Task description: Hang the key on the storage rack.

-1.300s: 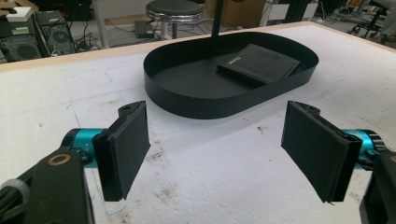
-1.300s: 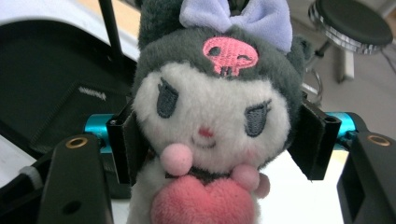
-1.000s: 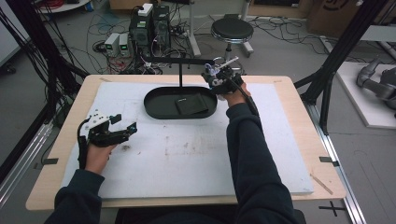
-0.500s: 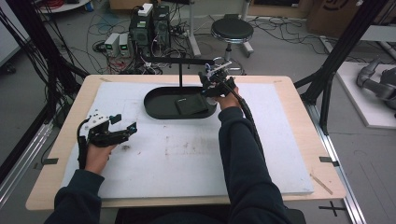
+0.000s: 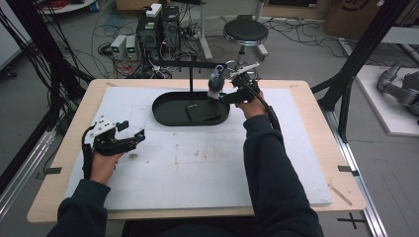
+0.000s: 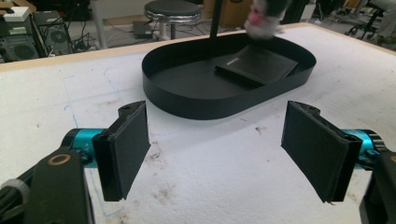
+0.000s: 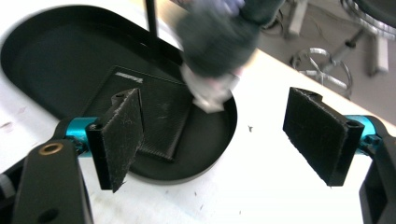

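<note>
**Right gripper open beside a hanging toy over the black tray**

Right gripper (image 5: 228, 91) held at the far right end of the black oval tray (image 5: 168, 114), jaws wide apart and just been opening, nothing between the pads. Small fuzzy toy (image 5: 216, 84), dark on top with a pale, pinkish underside, hanging from the black stand (image 5: 191, 74) that rises at the tray's far side; blurred in the right gripper view (image 7: 212, 46), just beyond the jaws and apart from them. Flat black pad (image 5: 202, 111) lying inside the tray's right half, below the toy. Left gripper (image 5: 129, 134) resting on the white mat (image 5: 197, 168) at the near left, well apart from the tray, jaws open and empty.
</note>
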`<control>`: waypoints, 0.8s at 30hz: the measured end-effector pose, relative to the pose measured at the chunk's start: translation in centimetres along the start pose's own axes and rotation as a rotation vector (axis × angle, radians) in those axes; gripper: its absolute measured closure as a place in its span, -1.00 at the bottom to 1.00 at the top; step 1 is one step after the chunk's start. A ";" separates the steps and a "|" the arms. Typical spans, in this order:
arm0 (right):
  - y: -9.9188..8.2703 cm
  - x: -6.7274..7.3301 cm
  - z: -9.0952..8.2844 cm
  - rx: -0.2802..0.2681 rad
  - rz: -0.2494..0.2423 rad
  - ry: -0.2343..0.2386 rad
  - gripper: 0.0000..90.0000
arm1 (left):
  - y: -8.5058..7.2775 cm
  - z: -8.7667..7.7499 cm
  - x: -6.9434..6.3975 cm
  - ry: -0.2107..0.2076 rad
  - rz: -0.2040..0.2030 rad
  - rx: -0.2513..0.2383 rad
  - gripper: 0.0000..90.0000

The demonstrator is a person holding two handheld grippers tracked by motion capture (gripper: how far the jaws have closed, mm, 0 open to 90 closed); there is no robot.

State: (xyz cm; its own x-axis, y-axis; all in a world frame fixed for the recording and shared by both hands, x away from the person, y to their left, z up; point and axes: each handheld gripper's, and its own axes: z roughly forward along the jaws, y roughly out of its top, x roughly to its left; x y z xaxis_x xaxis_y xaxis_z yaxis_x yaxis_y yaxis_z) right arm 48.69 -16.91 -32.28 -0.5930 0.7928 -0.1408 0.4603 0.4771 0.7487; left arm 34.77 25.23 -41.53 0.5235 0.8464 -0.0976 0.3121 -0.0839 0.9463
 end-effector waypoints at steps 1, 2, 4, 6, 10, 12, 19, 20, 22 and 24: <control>-0.4 0.0 -0.7 -0.027 -0.007 -0.001 -0.53 | 0.0 0.0 0.0 -0.002 -0.002 -0.003 -0.49; -0.8 -0.2 -1.4 -0.031 -0.001 0.005 -0.53 | 0.0 0.0 0.0 -0.006 -0.005 -0.007 -0.49; -1.9 -0.6 -2.7 -0.063 0.014 0.027 -0.53 | 0.0 0.0 0.0 -0.010 -0.007 -0.010 -0.49; -3.2 -1.0 -4.0 -0.074 0.030 0.038 -0.53 | 0.0 0.0 0.0 -0.009 -0.008 -0.011 -0.49; -6.4 -1.4 -5.8 -0.082 0.023 0.020 -0.53 | 0.1 -0.1 0.0 -0.008 -0.010 -0.018 -0.49; -8.1 -1.3 -6.5 -0.087 0.019 0.018 -0.53 | 0.1 -0.1 0.1 -0.007 -0.011 -0.023 -0.49; -13.4 -0.9 -8.2 -0.101 0.012 0.007 -0.53 | 0.0 0.1 0.2 -0.001 -0.017 -0.026 -0.49; -14.0 -0.9 -8.4 -0.110 0.024 0.003 -0.53 | 0.0 0.1 0.2 -0.004 -0.015 -0.024 -0.49; -14.9 -1.0 -8.8 -0.120 0.040 -0.006 -0.53 | 0.0 0.0 0.1 -0.004 -0.010 -0.027 -0.49; -15.8 -1.0 -9.0 -0.127 0.053 -0.017 -0.53 | 0.1 0.0 0.0 -0.002 -0.011 -0.030 -0.49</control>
State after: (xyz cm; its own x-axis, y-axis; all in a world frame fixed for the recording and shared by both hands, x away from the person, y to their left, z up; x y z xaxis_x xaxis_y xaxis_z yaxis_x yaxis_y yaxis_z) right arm 36.08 -28.69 -38.09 -0.5582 0.8225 -0.1092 0.4027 0.3836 0.8311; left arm 34.83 25.24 -41.49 0.5218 0.8461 -0.1084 0.2941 -0.0592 0.9539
